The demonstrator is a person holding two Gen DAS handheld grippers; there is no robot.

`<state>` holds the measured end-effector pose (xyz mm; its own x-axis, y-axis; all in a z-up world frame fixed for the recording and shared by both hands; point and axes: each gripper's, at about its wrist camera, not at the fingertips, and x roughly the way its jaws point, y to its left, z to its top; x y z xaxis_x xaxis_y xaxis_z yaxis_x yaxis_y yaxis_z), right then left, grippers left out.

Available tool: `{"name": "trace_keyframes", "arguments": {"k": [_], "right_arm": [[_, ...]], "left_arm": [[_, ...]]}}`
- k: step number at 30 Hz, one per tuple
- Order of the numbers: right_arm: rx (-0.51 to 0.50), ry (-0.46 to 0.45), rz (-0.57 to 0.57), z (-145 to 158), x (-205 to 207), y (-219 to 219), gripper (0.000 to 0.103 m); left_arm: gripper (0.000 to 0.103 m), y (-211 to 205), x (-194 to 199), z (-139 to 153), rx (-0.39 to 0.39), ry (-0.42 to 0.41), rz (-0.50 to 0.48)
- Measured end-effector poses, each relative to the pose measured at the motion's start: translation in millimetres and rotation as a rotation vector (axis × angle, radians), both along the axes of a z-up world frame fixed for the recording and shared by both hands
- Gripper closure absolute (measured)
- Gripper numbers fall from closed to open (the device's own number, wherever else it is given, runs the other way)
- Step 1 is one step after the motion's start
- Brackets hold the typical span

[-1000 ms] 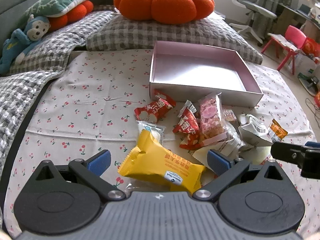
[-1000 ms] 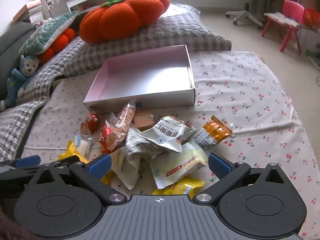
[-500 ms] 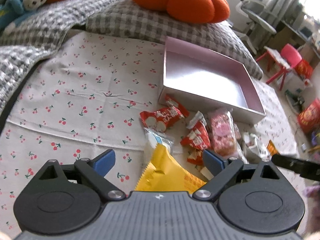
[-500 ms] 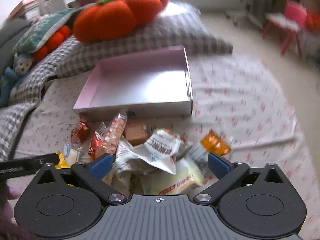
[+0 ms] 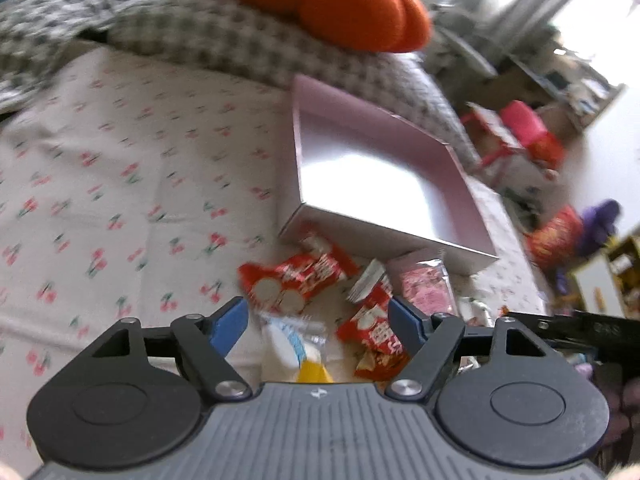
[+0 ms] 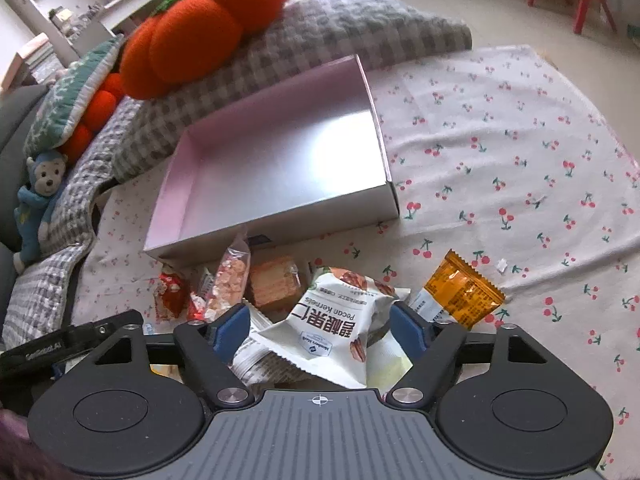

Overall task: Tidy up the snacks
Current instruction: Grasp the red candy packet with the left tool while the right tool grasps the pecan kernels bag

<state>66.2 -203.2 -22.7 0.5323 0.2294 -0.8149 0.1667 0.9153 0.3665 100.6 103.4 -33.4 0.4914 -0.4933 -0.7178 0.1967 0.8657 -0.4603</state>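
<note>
A heap of snack packets lies on the cherry-print cloth in front of an empty pink box (image 5: 380,184) (image 6: 280,160). My left gripper (image 5: 316,324) hangs low over the heap's left end with its jaws closing. A white-and-blue packet (image 5: 292,340), a yellow packet (image 5: 314,372) and a red packet (image 5: 376,336) lie between its fingers, none clamped. My right gripper (image 6: 320,326) is closing around a white pecan-kernel packet (image 6: 336,332), and the pads do not visibly press on it. An orange packet (image 6: 460,292) lies just to its right.
Another red packet (image 5: 292,280) and a pink one (image 5: 426,288) lie against the box's near wall, beside a cake packet (image 6: 274,284). Behind the box are a checked cushion (image 6: 340,20) and an orange pumpkin pillow (image 6: 212,28). Each gripper shows at the other view's edge.
Both grippers came forward and down onto the heap and their jaws narrowed. The left view swung right and tilted. The yellow packet slid almost out of sight under the left gripper's body.
</note>
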Motion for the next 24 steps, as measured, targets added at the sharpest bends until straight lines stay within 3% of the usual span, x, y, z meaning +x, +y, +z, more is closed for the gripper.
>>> {"name": "trace_keyframes", "arguments": {"k": [4, 12, 18, 24], "right_arm": [[0.024, 0.04, -0.018, -8, 8, -4, 0.034], [0.01, 0.073, -0.043, -17, 20, -1, 0.034], [0.003, 0.082, -0.053, -20, 24, 0, 0.034], [-0.004, 0.089, -0.051, -23, 25, 1, 0.033]], "left_arm": [[0.035, 0, 6, 0, 0.042, -0.055, -0.032], [0.041, -20, 19, -13, 0.156, -0.076, -0.092], [0.04, -21, 24, -19, 0.135, -0.11, -0.102], [0.041, -32, 24, -19, 0.178, -0.155, -0.144]]}}
